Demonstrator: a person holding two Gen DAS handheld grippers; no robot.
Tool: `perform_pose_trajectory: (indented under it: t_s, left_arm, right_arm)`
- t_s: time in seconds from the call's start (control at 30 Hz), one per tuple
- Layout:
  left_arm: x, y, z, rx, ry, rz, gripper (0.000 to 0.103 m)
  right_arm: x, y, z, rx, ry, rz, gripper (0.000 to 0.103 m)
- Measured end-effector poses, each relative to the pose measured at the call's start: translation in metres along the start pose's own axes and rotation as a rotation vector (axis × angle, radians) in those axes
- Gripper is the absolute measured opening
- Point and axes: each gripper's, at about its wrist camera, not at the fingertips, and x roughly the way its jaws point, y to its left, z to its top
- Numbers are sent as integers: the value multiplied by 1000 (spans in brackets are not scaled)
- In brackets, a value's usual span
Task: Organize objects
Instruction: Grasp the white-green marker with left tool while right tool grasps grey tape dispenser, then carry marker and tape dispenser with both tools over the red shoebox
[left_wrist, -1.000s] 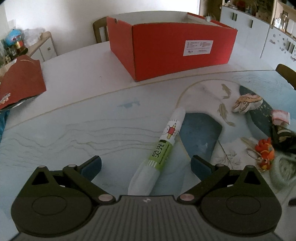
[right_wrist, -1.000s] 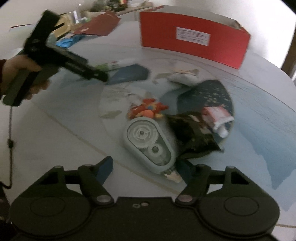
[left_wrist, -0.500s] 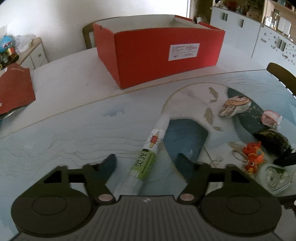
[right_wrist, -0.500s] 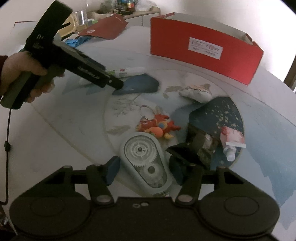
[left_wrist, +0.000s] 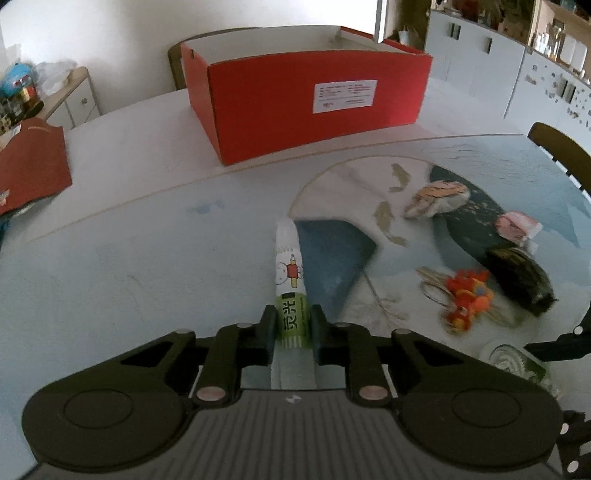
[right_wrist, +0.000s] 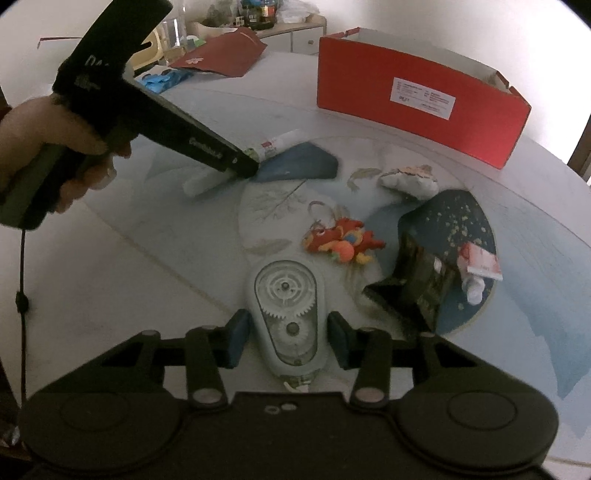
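Both jaws having narrowed, the left hand-held gripper (left_wrist: 293, 325) is clamping the glue stick (left_wrist: 290, 280) lying before the red box (left_wrist: 310, 107) while the right hand-held gripper (right_wrist: 284, 332) is closing around, not yet pressing, the tape dispenser (right_wrist: 288, 314), needing centred squeezing.

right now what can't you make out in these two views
- Inside of the red box: both views, its own walls hide the floor.
- Rear end of the glue stick: left wrist view, the left gripper, shut on it, covers it.
- Label print on the box: both views, too small.
- Dark packet: right wrist view, too dim to identify.
- Tape dispenser: right gripper jaws closing; contact unclear.
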Motion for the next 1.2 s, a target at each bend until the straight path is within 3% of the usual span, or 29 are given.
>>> perform_pose_trajectory:
  t_s: [0.53,0.83,1.2]
  left_arm:
    - [-55,-23,-34,-208,-16,-111,17]
    - [-85,-32,-12,-241,-69,-162,17]
    - [-91,-44,46,-197,-141,-177,17]
  right_arm:
    - [-59,-22,-2,165,-47,-5,45]
    - [-84,-46,28,194,-105,-52,45]
    - [-91,-88,83,168,-166,-95,45]
